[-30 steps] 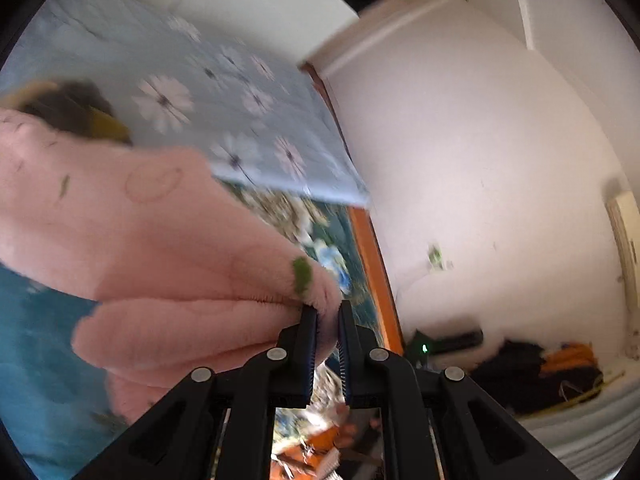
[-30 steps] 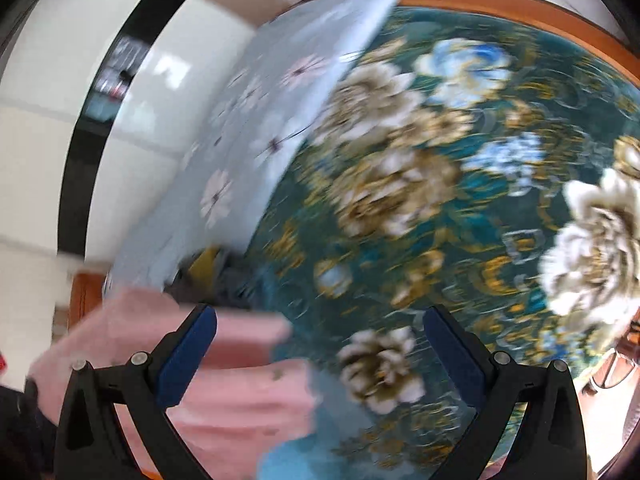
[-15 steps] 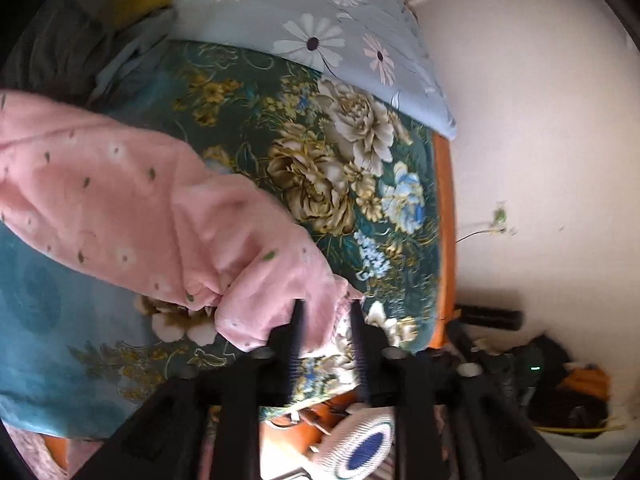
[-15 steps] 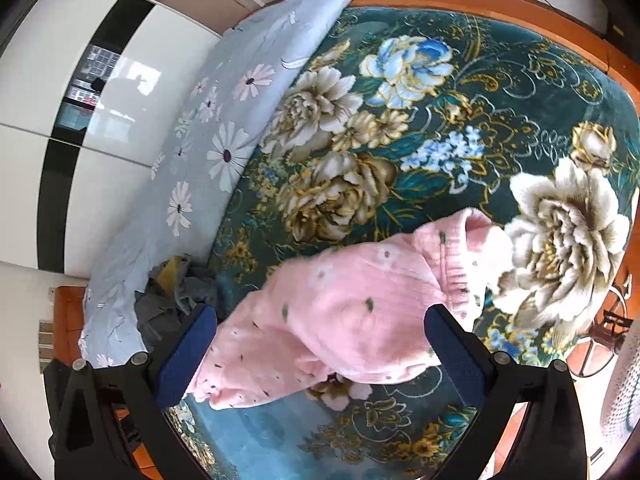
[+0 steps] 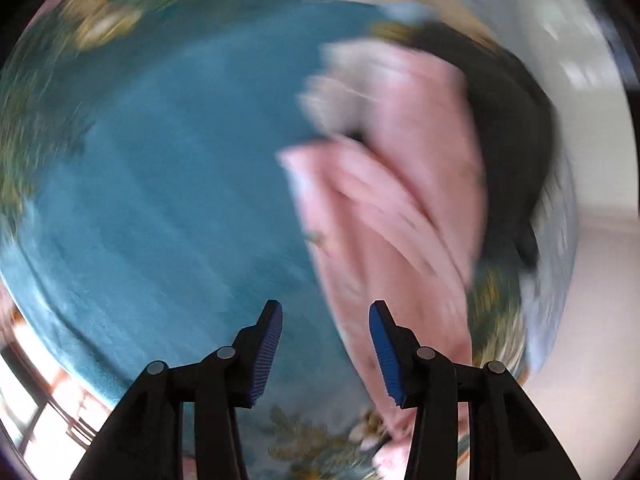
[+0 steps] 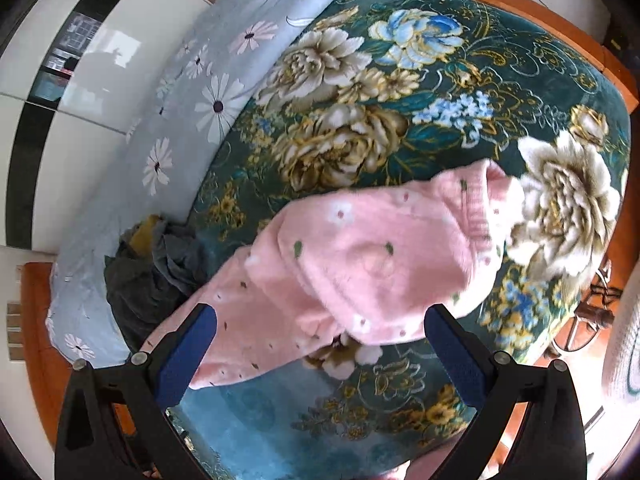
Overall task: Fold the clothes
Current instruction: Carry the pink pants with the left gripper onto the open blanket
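Note:
A pink fleece garment (image 6: 360, 264) with small dots lies crumpled on the teal floral blanket (image 6: 360, 120). My right gripper (image 6: 320, 348) hangs open above its near edge, nothing between the blue pads. The left wrist view is motion-blurred: the pink garment (image 5: 392, 208) runs down the right side, and my left gripper (image 5: 326, 348) is open over plain teal blanket (image 5: 160, 180), its right finger (image 5: 384, 352) beside the garment's edge, holding nothing.
A dark grey and yellow clothes heap (image 6: 156, 264) lies at the blanket's left edge, against a pale blue daisy-print quilt (image 6: 192, 92). A white and black wardrobe (image 6: 80, 60) stands behind. The orange wooden bed frame (image 6: 560, 36) borders the far side.
My left gripper has opened and let go of the pink garment, then swung fast to another viewpoint. The garment has dropped onto the blanket. The right gripper stays open, nearly still.

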Tool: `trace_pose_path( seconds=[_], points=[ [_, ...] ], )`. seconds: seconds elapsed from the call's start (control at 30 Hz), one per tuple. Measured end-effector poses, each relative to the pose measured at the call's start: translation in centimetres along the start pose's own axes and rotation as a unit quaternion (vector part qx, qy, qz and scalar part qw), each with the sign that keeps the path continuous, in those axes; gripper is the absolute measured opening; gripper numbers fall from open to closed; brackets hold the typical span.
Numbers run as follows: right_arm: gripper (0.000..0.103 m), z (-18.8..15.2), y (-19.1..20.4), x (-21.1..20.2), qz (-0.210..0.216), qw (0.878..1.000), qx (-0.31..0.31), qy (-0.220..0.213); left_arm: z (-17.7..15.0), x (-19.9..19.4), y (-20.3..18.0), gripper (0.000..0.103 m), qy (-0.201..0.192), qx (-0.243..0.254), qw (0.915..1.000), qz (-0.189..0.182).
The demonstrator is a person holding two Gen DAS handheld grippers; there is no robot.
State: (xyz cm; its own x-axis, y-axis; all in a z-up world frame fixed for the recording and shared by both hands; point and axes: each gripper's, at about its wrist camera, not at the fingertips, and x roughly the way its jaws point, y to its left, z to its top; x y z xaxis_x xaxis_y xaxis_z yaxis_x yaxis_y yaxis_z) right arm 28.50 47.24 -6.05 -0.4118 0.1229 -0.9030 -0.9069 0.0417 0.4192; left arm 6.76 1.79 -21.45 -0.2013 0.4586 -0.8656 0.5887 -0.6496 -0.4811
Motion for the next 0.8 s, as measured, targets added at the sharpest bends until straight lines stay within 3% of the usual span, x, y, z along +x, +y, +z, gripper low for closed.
trace_pose_path(
  seconds=[0.1, 0.27, 0.47, 0.7, 0.73, 0.8],
  points=[
    [0.103, -1.8, 1.6, -0.3, -0.019, 1.0, 0.002, 0.0, 3.1, 2.6, 2.2, 0.048, 0.013, -0.018, 0.9998, 0.0],
    [0.103, -5.1, 3.7, -1.8, -0.063, 0.998, -0.015, -0.009, 6.2, 7.2, 1.9, 0.046, 0.038, -0.006, 0.9992, -0.003],
    [0.103, -7.5, 3.0, -4.4, -0.111, 0.993, 0.002, -0.027, 7.6, 10.9, 0.5, 0.029, 0.053, -0.003, 0.9986, 0.005],
    [0.103, -8.6, 2.5, -6.4, -0.147, 0.988, 0.012, -0.04, 8.4, 13.8, -1.3, 0.029, 0.057, -0.002, 0.9982, 0.017],
    [0.103, -8.6, 2.7, -6.3, -0.148, 0.988, 0.009, -0.039, 8.5, 13.7, -1.6, 0.028, 0.051, -0.005, 0.9987, 0.002],
    [0.103, -8.5, 3.2, -6.1, -0.148, 0.988, 0.0, -0.036, 8.5, 13.4, -2.4, 0.005, 0.047, -0.009, 0.9987, -0.018]
  ],
)
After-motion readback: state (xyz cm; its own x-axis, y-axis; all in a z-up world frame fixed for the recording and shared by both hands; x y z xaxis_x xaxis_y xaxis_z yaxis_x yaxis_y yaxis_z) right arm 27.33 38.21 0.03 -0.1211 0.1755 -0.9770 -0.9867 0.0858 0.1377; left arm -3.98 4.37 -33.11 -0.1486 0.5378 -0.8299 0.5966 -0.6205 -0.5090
